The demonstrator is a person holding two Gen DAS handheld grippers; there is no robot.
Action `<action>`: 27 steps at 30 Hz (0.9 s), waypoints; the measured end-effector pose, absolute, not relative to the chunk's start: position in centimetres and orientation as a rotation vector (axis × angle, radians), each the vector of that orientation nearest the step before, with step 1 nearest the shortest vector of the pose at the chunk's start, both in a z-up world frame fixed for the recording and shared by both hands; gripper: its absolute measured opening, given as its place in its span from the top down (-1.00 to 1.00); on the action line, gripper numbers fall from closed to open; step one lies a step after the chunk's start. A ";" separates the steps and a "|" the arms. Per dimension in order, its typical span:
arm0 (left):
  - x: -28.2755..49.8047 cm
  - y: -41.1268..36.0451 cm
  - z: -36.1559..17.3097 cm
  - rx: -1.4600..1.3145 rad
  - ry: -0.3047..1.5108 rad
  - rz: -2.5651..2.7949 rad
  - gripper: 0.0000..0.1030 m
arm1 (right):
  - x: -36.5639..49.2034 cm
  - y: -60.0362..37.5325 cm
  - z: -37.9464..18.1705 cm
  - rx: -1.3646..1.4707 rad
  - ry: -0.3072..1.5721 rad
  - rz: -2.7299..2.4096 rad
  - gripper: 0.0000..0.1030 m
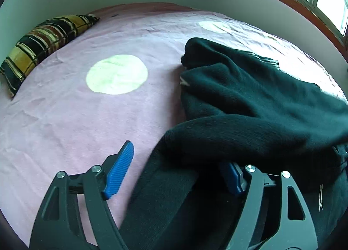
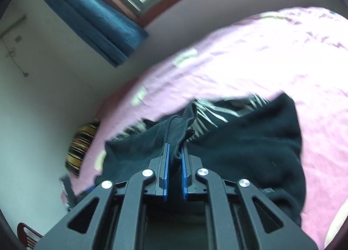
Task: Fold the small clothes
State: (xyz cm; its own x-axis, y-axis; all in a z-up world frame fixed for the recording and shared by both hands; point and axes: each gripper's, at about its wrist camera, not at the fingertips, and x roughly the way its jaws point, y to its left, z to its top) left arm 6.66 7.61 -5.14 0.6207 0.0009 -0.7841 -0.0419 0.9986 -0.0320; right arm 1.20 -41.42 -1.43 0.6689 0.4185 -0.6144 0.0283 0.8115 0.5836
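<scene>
We see the garment (image 1: 261,106) bunched on the pink bed (image 1: 65,119), its bulk running away from both wrists. Right gripper (image 2: 174,158) is clamped on a hem fold. Left gripper (image 1: 174,167) gapes wide over a near edge – cloth between the jaws, ungripped. Pillow (image 1: 43,43) well apart; nothing blocks.

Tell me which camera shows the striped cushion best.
The left wrist view: the striped cushion lies sharp and whole at the bed's far left edge. The right wrist view catches it only small, blurred and partly cut off.
</scene>
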 end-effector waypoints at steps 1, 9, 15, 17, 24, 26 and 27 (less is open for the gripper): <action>6.8 7.5 -5.4 -0.044 0.912 0.025 -0.48 | 1.2 -41.7 -3.3 0.613 0.864 0.220 0.82; 6.1 8.5 -5.7 -0.066 0.933 0.048 -0.48 | -0.6 -42.3 -5.6 0.665 0.856 0.211 0.83; 6.1 8.7 -6.0 -0.073 0.940 0.044 -0.49 | -0.6 -41.9 -7.3 0.641 0.913 0.171 0.83; 5.9 8.8 -6.0 -0.071 0.944 0.042 -0.49 | -0.7 -42.1 -7.2 0.668 0.897 0.184 0.83; 4.6 9.2 -5.6 -0.048 0.972 0.037 -0.49 | -1.1 -43.0 -7.1 0.722 0.923 0.230 0.76; 3.5 9.4 -4.9 -0.034 0.971 0.015 -0.48 | -1.6 -43.2 -6.6 0.729 0.934 0.237 0.73; 2.8 9.5 -4.4 -0.024 0.957 -0.003 -0.48 | -1.9 -43.3 -6.0 0.727 0.926 0.238 0.71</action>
